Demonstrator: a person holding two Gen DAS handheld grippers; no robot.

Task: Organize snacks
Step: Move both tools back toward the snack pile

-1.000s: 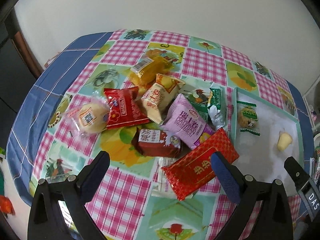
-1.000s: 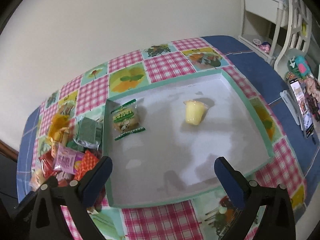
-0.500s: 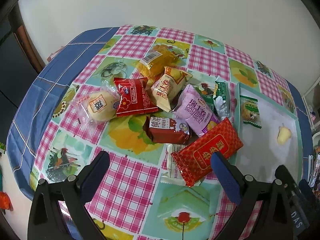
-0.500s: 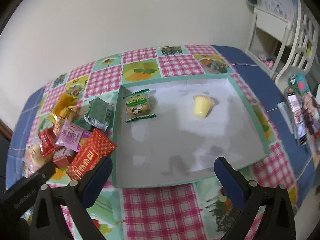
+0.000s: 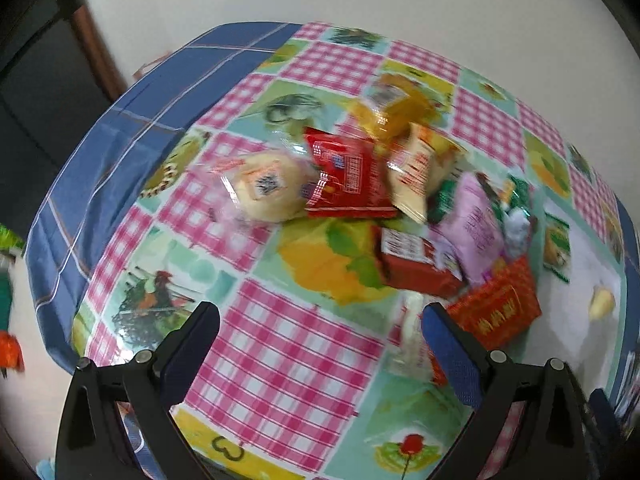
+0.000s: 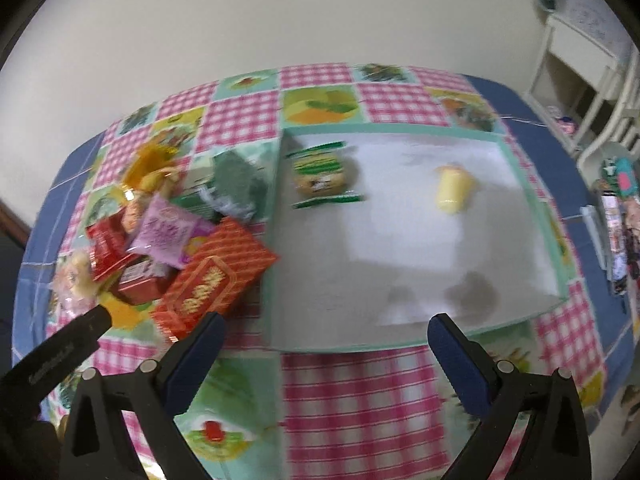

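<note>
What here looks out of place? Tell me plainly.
The yellow jelly cup lies tipped on its side in the tray, beside the green cookie packet. Most snacks remain heaped untidily on the tablecloth, the red packet against the tray's edge.

Left hand-held gripper (image 5: pixel 320 334): jaws spread wide, nothing between the blue-padded fingers (image 5: pixel 452 354). It is raised above the worktop (image 5: pixel 296 360) and angled down toward it. Part of its black body also shows at the lower left of the right wrist view.

Right hand-held gripper (image 6: pixel 324 340): jaws likewise spread wide and empty, raised and angled down. Motion blur affects both views, so exact height probably cannot be judged.
</note>
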